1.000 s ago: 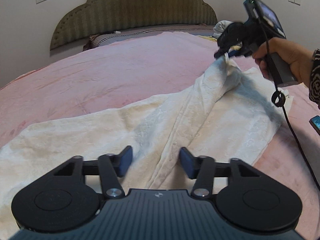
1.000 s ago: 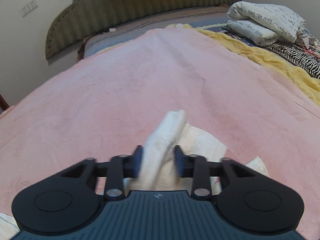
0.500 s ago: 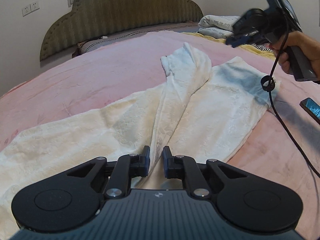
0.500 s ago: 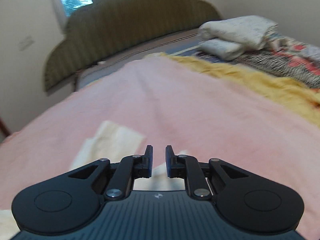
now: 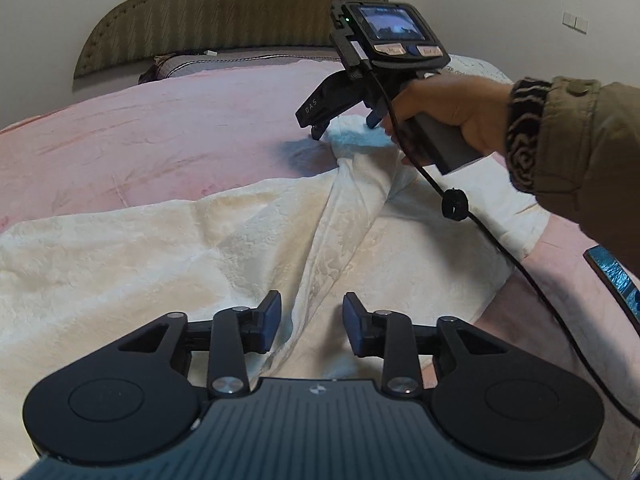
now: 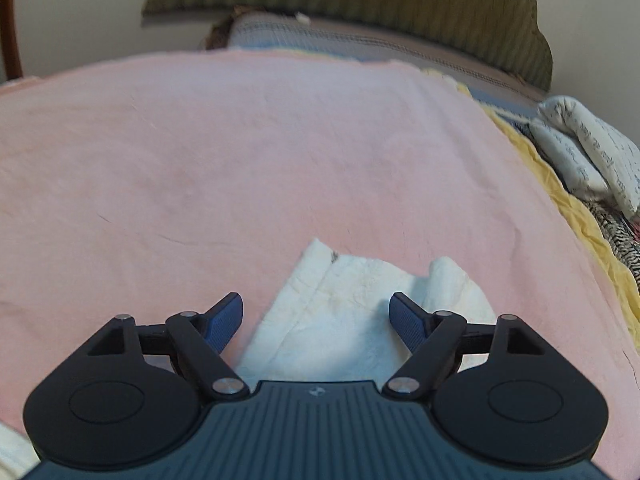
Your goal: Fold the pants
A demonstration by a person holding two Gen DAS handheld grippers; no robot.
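Cream-white pants (image 5: 168,248) lie spread on the pink bedspread (image 5: 160,136), with a raised fold ridge running from near me up to the far end. My left gripper (image 5: 311,322) is open, its jaws straddling the near end of that ridge. My right gripper (image 5: 344,130) shows in the left wrist view, held by a hand, hovering over the far end of the pants. In the right wrist view the right gripper (image 6: 318,318) is wide open over the pants' end (image 6: 360,312), which lies flat on the bedspread (image 6: 240,152).
A green upholstered headboard (image 5: 224,12) and striped pillow (image 5: 240,62) are at the far end. Folded white patterned bedding (image 6: 588,152) and a yellow blanket (image 6: 560,188) lie to the right. A phone (image 5: 616,280) lies at the right edge. The gripper cable (image 5: 500,248) hangs across the pants.
Both grippers were shut half a second ago and are open now. The right gripper came down from the air onto the far end of the pants.
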